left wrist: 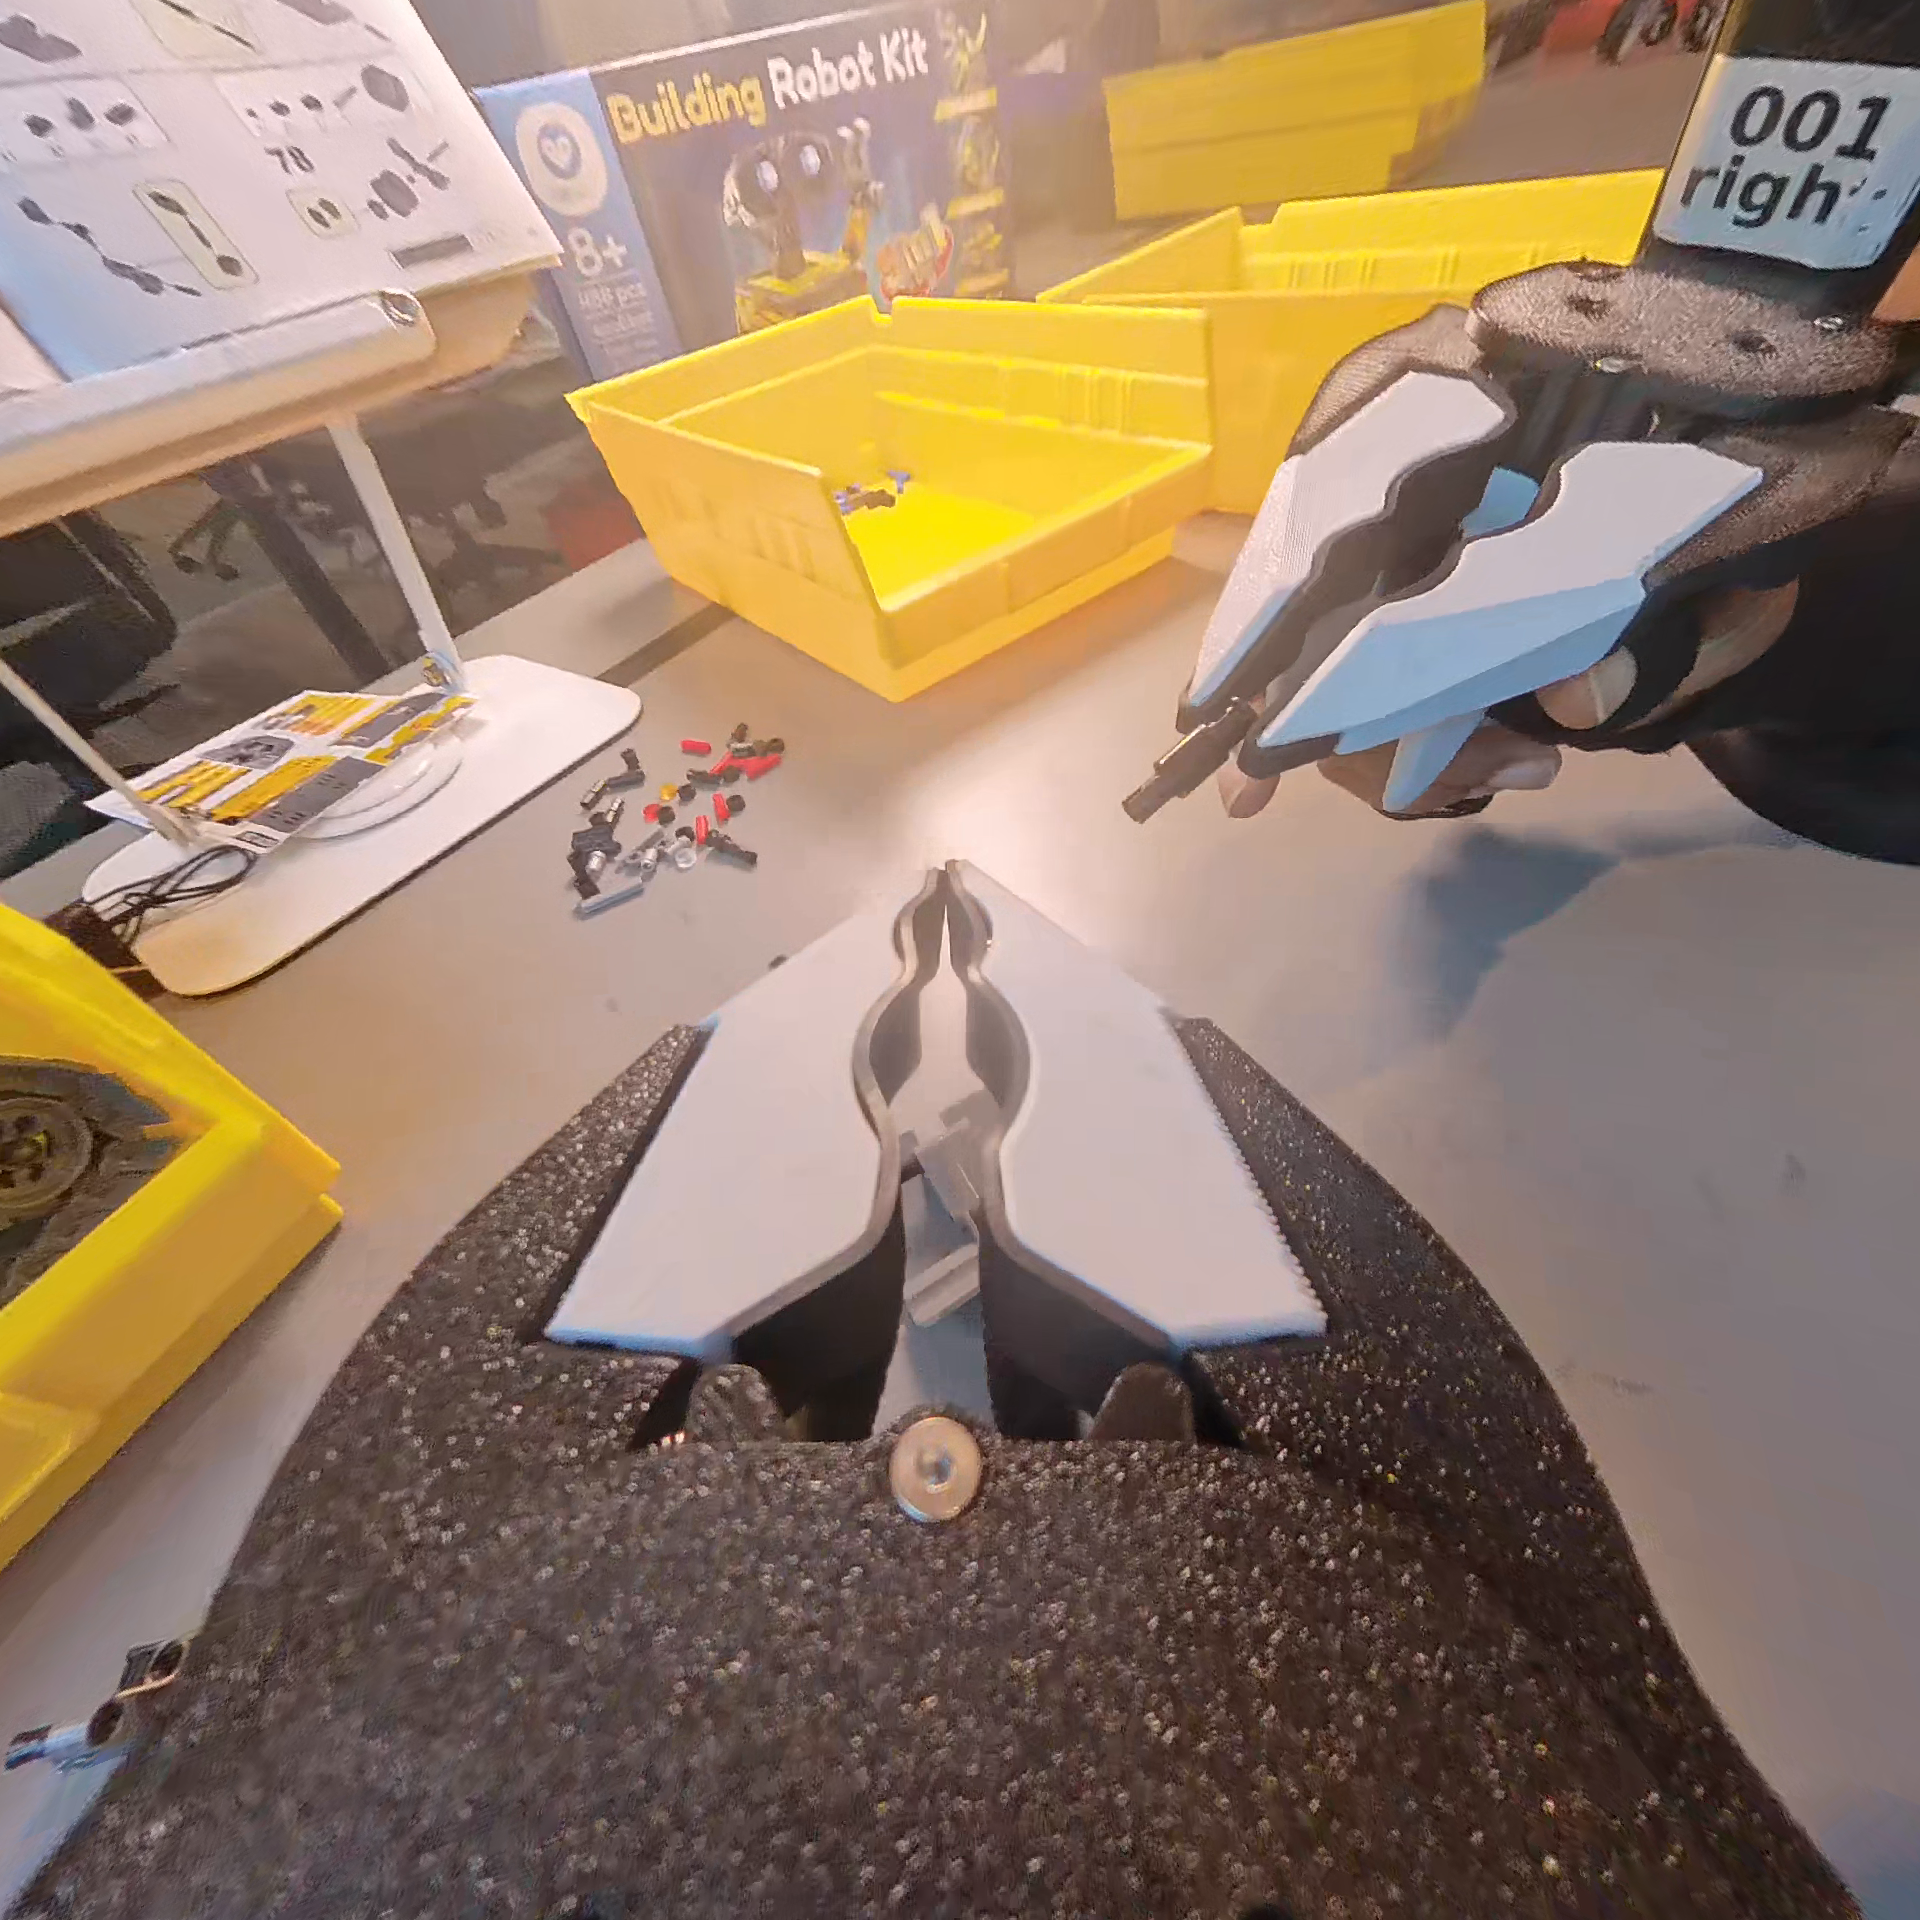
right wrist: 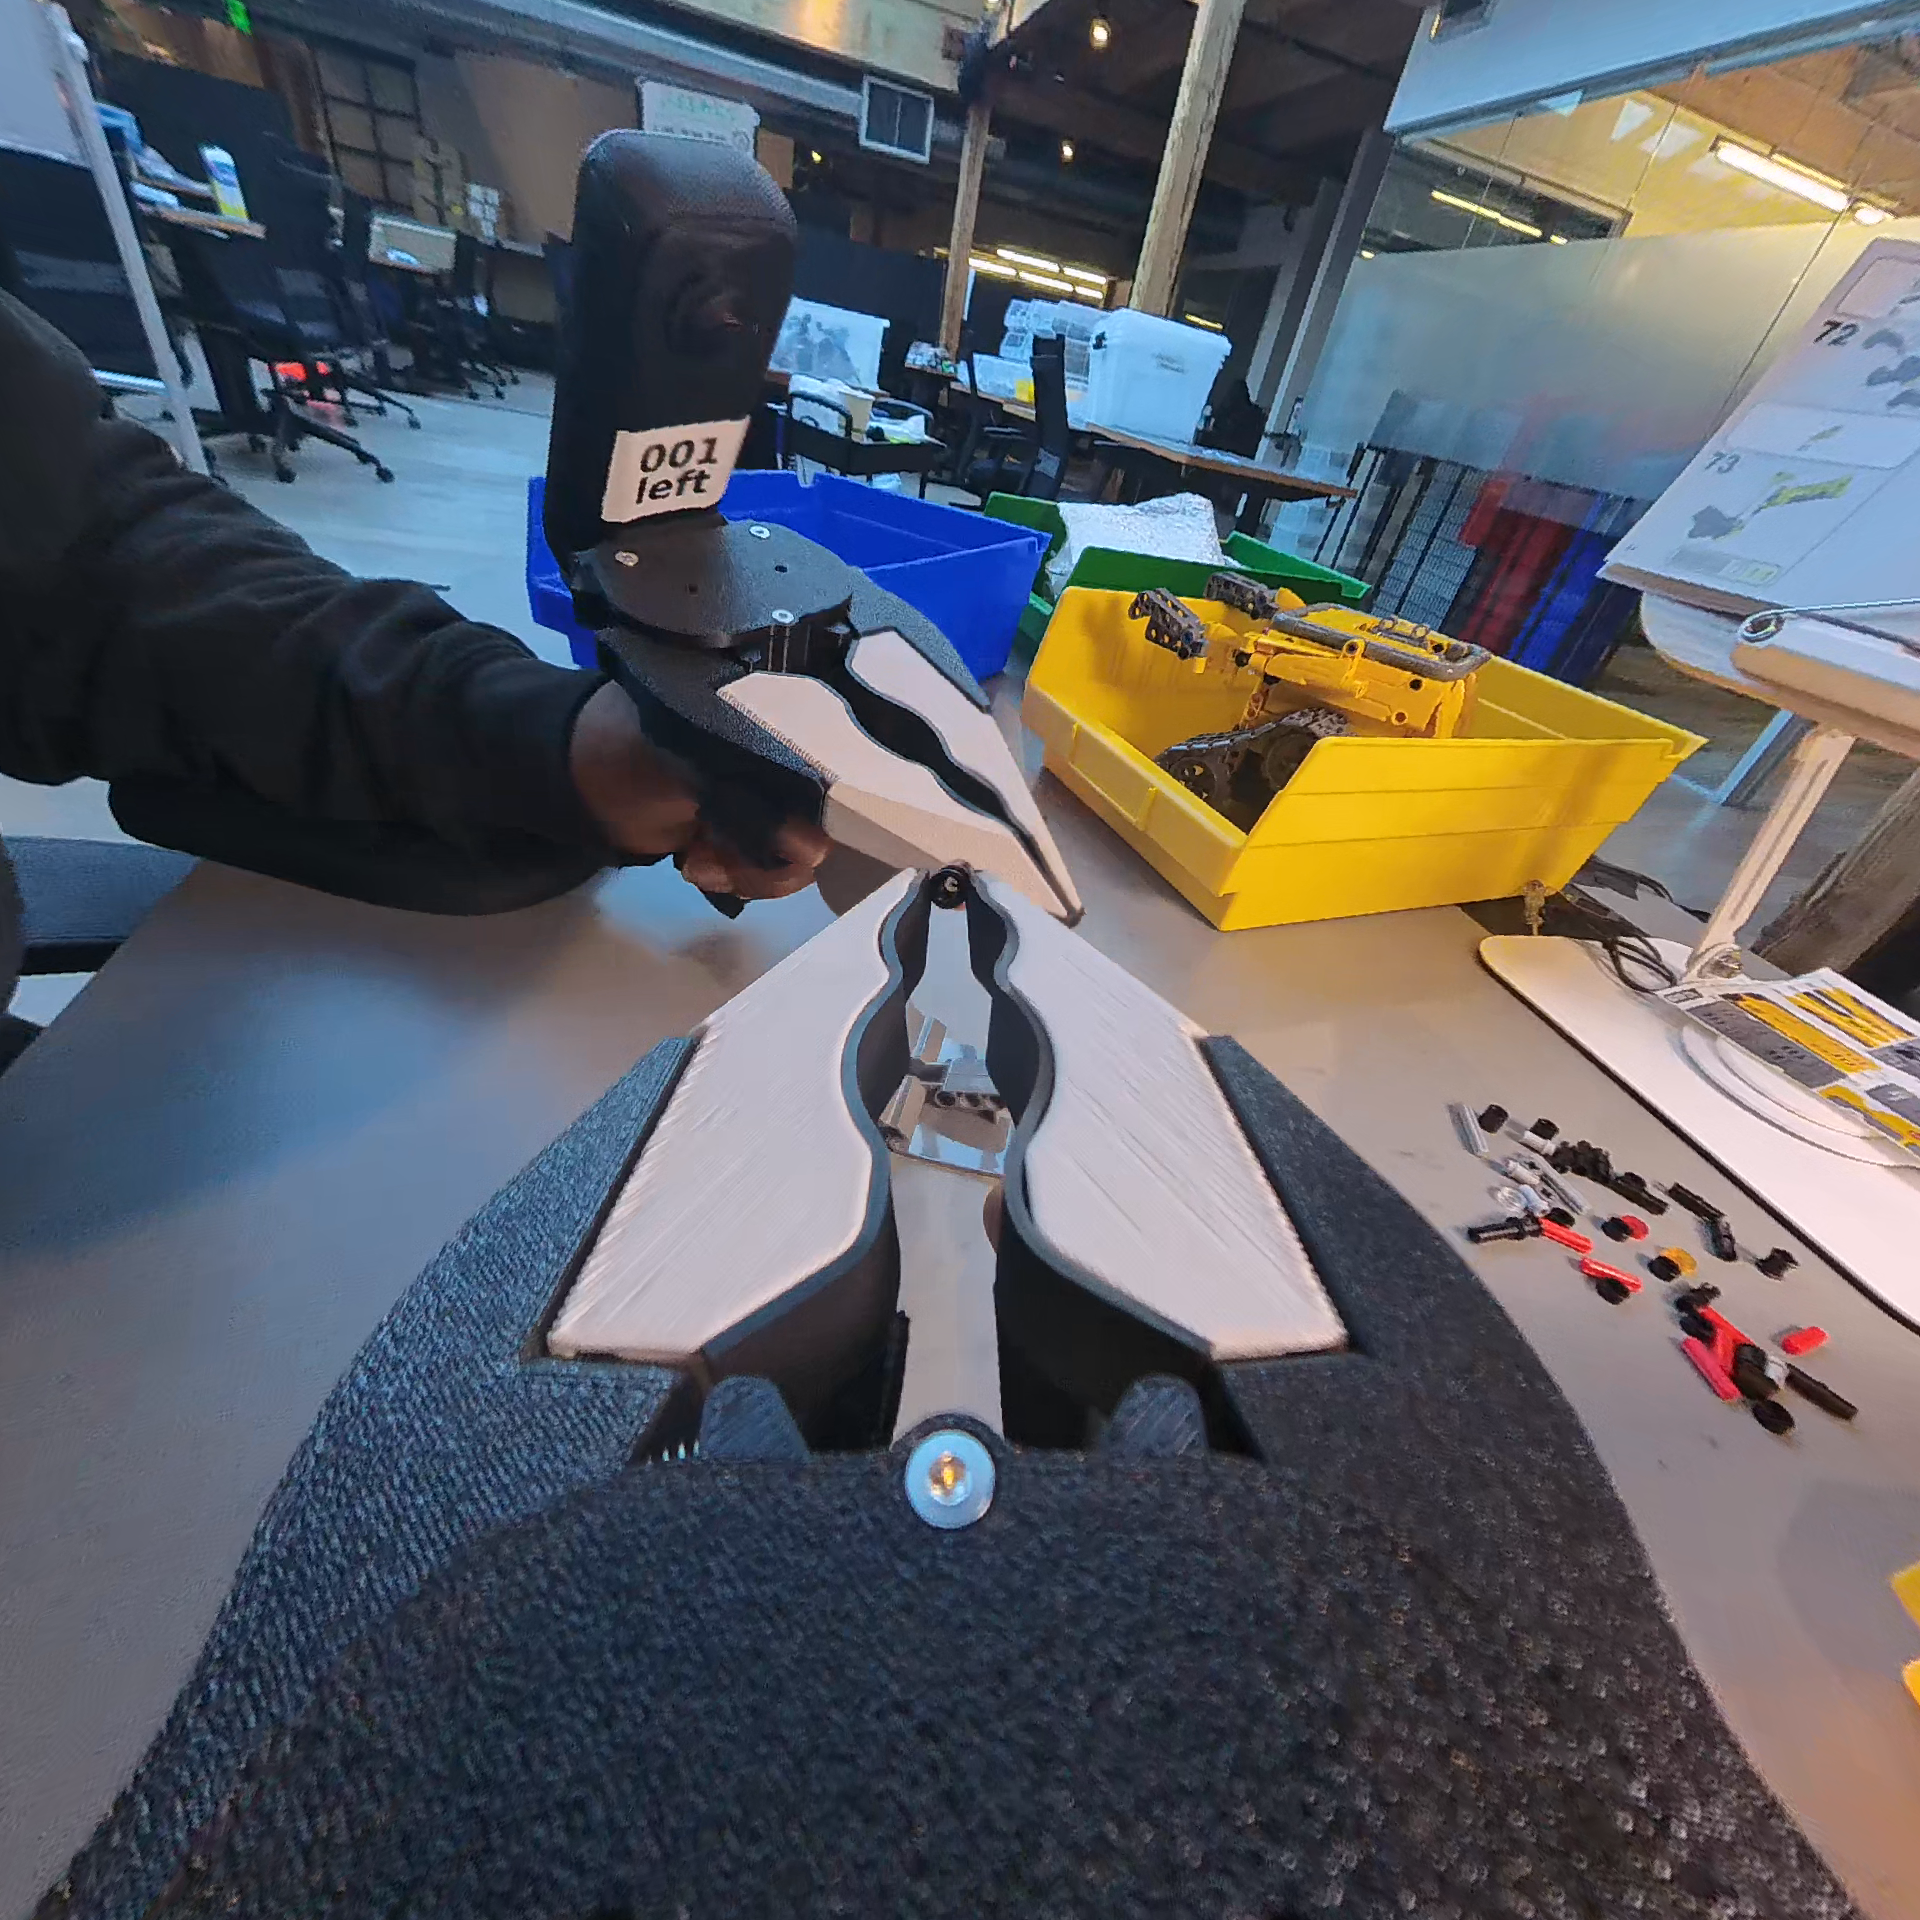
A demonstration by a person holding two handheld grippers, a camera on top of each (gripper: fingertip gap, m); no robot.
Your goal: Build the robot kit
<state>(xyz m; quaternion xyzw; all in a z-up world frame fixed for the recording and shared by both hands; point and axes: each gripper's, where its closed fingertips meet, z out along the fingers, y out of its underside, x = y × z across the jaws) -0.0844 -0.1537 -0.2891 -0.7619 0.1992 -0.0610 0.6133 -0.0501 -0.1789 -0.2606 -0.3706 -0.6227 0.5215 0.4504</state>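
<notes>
My left gripper [left wrist: 948,875] is shut, its two fingertips pressed together with nothing showing between them, and it hovers over the grey table [left wrist: 1351,1039]. It also shows in the right wrist view [right wrist: 1070,914], held by a hand. My right gripper [right wrist: 948,883] is shut on a small black rod-shaped building piece [right wrist: 948,890], seen end-on at its tips. In the left wrist view the right gripper [left wrist: 1226,727] is up at the right, and the black piece [left wrist: 1184,764] sticks out of its tips toward the left gripper. The two grippers' tips are close together.
A pile of small black, red and grey parts [left wrist: 675,810] lies on the table, also in the right wrist view [right wrist: 1642,1247]. Yellow bins [left wrist: 727,416] stand behind; one [right wrist: 1351,831] holds a yellow tracked model [right wrist: 1330,675]. A booklet stand [left wrist: 364,810], kit box [left wrist: 790,187] and blue bin [right wrist: 914,561] are nearby.
</notes>
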